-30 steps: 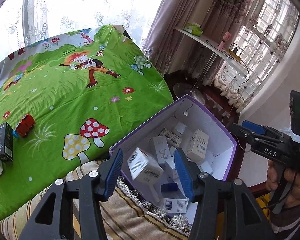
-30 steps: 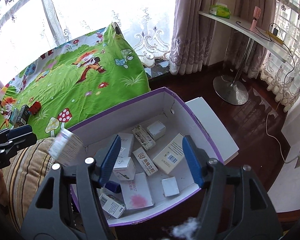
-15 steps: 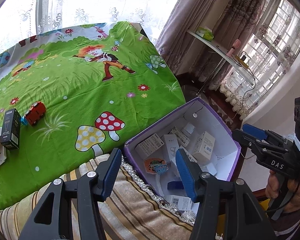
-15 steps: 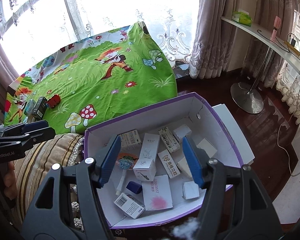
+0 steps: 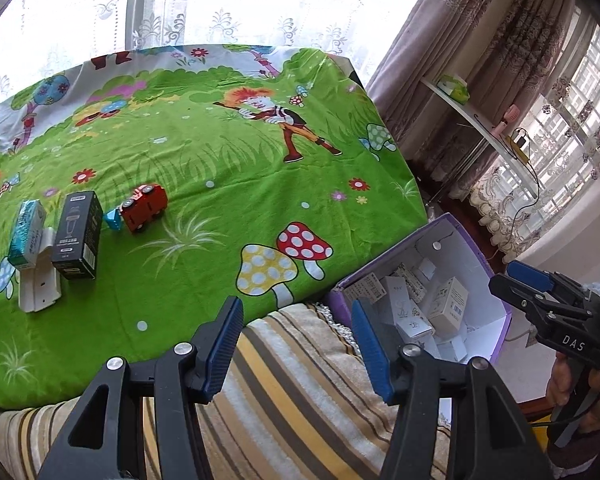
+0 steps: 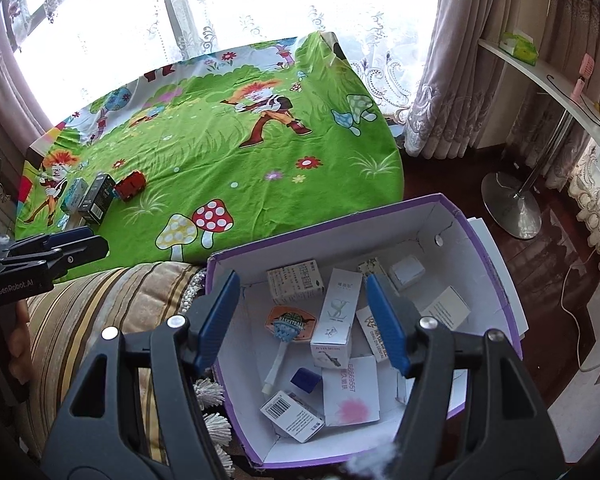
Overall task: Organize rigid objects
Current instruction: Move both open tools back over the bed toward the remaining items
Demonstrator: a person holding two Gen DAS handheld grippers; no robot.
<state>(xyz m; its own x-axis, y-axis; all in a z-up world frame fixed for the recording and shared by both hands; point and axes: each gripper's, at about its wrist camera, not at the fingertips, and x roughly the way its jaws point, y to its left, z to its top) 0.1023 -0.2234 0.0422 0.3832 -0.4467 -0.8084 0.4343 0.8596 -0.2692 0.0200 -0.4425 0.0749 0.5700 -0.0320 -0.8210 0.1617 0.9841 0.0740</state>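
Two grippers, both empty: left gripper [image 5: 296, 344] jaws apart over the striped cushion [image 5: 300, 400]; right gripper [image 6: 300, 320] jaws apart, just opened slightly, above the purple box [image 6: 496, 264] of small cartons. Farther off, on the green sheet [image 5: 220, 168], black box [image 5: 78, 236], teal box [image 5: 27, 240], red toy car [image 5: 142, 208].

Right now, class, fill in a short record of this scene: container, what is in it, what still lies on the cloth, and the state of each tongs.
container: purple box, open, white inside, beside a striped cushion
contents: several small cartons, a blue cube
on green cloth: red toy car, black carton, teal carton
left tongs: open, empty
right tongs: open, empty, above the box
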